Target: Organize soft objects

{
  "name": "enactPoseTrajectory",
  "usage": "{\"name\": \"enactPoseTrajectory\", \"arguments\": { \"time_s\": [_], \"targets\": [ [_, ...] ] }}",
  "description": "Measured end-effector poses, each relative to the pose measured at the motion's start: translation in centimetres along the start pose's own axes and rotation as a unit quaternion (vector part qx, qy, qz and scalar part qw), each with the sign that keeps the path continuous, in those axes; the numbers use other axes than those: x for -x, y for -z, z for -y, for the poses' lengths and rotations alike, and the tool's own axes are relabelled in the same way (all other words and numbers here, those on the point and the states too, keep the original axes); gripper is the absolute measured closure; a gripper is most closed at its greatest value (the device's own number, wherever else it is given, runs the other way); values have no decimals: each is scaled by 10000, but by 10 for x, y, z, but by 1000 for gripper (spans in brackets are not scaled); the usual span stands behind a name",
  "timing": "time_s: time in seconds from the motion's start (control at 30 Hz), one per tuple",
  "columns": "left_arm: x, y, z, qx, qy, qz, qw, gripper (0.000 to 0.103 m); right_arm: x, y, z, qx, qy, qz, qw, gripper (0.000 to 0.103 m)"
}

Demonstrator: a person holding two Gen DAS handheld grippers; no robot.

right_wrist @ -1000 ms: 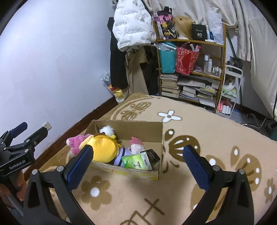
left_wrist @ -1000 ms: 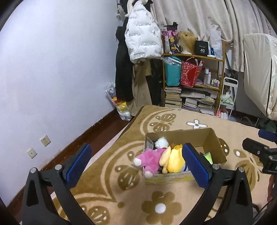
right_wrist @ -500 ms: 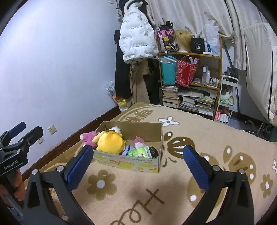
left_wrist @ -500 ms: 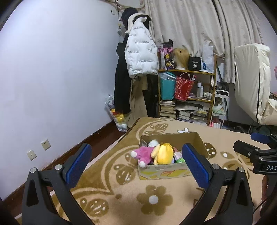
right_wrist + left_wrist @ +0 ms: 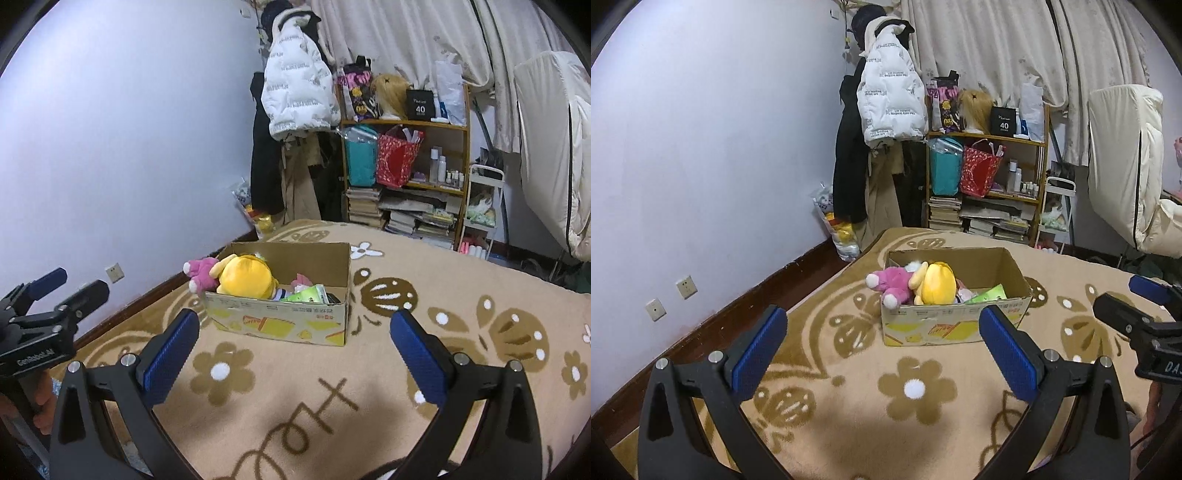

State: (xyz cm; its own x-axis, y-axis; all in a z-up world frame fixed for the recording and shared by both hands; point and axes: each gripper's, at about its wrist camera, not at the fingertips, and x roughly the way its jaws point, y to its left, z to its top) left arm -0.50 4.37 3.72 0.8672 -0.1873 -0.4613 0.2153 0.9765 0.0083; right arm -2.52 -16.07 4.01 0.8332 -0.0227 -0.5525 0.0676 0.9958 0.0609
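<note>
A cardboard box (image 5: 945, 328) stands on the beige flowered rug; it also shows in the right wrist view (image 5: 280, 325). Inside lie a pink plush toy (image 5: 892, 282), a yellow plush toy (image 5: 938, 288) and a green packet (image 5: 988, 294). In the right wrist view the pink toy (image 5: 201, 275), the yellow toy (image 5: 247, 277) and the green packet (image 5: 306, 295) show too. My left gripper (image 5: 882, 343) is open and empty, well short of the box. My right gripper (image 5: 293, 345) is open and empty, also short of the box.
A shelf (image 5: 990, 184) with books, bags and bottles stands at the far wall beside hanging coats (image 5: 890, 107). A covered chair (image 5: 1126, 166) is at the right. A plastic bag (image 5: 838, 232) sits by the wall. Dark wooden floor (image 5: 757, 295) borders the rug on the left.
Both grippers have drawn back and up from the box, which now looks smaller and farther away. Both stay open and empty.
</note>
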Motion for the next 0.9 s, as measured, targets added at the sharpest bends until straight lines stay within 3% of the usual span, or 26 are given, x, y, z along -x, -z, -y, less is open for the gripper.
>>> {"name": "enactPoseTrajectory", "arguments": {
  "time_s": [0.57,0.9],
  "targets": [
    [-8,14,18,-484,-19,-53,9988,0,-7,22,-4,86,25,-112,9999,0],
    [-13,15,18,-475,-22,-153,9988,0,-10,25,-6,80,35,-151,9998,0]
  ]
}}
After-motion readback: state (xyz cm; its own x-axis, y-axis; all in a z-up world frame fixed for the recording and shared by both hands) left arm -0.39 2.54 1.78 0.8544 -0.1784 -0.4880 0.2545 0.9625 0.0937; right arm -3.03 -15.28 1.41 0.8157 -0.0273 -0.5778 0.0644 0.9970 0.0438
